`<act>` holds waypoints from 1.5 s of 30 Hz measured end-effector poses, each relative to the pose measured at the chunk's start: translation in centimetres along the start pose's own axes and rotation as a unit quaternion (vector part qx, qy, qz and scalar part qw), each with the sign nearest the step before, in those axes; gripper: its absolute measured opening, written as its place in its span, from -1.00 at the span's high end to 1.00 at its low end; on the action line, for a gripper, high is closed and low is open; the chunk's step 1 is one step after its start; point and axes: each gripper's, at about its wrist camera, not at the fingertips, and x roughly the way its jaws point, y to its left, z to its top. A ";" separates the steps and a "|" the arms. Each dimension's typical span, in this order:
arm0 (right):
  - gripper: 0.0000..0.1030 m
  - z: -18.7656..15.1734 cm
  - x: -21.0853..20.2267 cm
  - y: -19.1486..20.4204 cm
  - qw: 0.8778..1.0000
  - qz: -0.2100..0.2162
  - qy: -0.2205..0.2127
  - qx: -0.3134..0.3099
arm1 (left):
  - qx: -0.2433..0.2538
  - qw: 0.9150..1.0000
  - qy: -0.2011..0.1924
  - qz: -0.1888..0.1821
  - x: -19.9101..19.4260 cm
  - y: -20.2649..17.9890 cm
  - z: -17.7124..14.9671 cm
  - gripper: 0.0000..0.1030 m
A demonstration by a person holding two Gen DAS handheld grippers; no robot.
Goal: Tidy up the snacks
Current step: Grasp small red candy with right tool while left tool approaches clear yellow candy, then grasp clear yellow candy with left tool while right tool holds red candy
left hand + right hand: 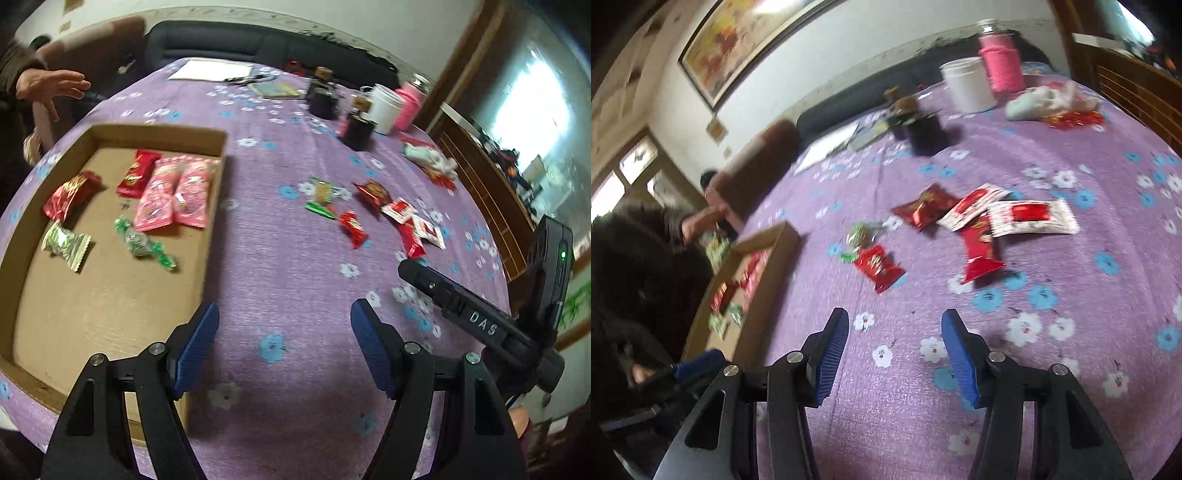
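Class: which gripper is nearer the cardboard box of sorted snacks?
Left. The left gripper hovers open at the cardboard box corner; the right gripper, open too, hangs over the cloth with the box off to its left.

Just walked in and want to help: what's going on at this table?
Someone is sorting snacks into a cardboard tray with two handheld claws. Two pink packets and some red and green ones already lie in it. Several red packets still lie loose on the purple tablecloth. The left claw and right claw are open, holding nothing.
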 end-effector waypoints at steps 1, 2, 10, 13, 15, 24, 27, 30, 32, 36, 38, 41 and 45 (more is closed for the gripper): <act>-0.08 0.2 0.5 0.4 1.000 -0.006 0.003 -0.013 | -0.009 1.000 0.000 -0.002 0.0 0.5 0.2 -0.43; -0.08 0.4 0.8 0.7 1.000 -0.012 0.005 -0.023 | -0.014 1.000 0.000 -0.004 0.0 0.9 0.3 -0.43; -0.08 1.9 4.0 2.7 0.994 -0.052 0.014 -0.091 | -0.048 0.999 0.000 -0.003 1.2 3.4 2.5 -0.43; -0.08 2.5 5.4 2.9 0.993 -0.061 0.017 -0.098 | -0.044 0.999 0.006 -0.002 2.0 3.2 3.4 -0.43; -0.08 2.9 6.1 2.9 0.993 -0.064 0.017 -0.098 | -0.038 0.999 0.008 -0.004 2.5 2.8 4.1 -0.43; 0.01 3.5 8.4 2.9 0.994 -0.052 0.020 -0.094 | -0.018 1.000 0.018 -0.008 5.5 0.7 7.5 -0.43; 0.47 3.5 8.4 2.6 0.994 -0.055 0.018 -0.090 | -0.014 0.999 0.029 -0.019 7.1 -0.2 8.4 -0.43; 0.56 3.5 8.0 1.9 0.995 -0.058 0.016 -0.073 | -0.009 0.999 0.031 -0.014 8.8 -1.2 8.9 -0.43; 0.56 3.4 7.3 1.0 0.997 -0.062 0.014 -0.055 | -0.002 0.999 0.031 -0.009 9.8 -1.8 9.1 -0.43; 0.55 3.2 6.4 -0.4 0.998 -0.061 0.012 -0.032 | 0.029 0.999 0.028 0.009 11.8 -3.5 9.4 -0.42; 0.55 3.2 6.4 -0.6 0.998 -0.057 0.012 -0.028 | 0.047 0.998 0.024 0.017 12.4 -4.4 9.5 -0.42; 0.55 3.1 6.4 -0.3 0.997 -0.062 0.012 -0.034 | 0.082 0.996 0.017 0.037 13.4 -5.6 9.4 -0.42; 0.55 3.1 6.4 -0.3 0.997 -0.064 0.011 -0.036 | 0.094 0.994 0.015 0.053 14.0 -6.0 9.1 0.13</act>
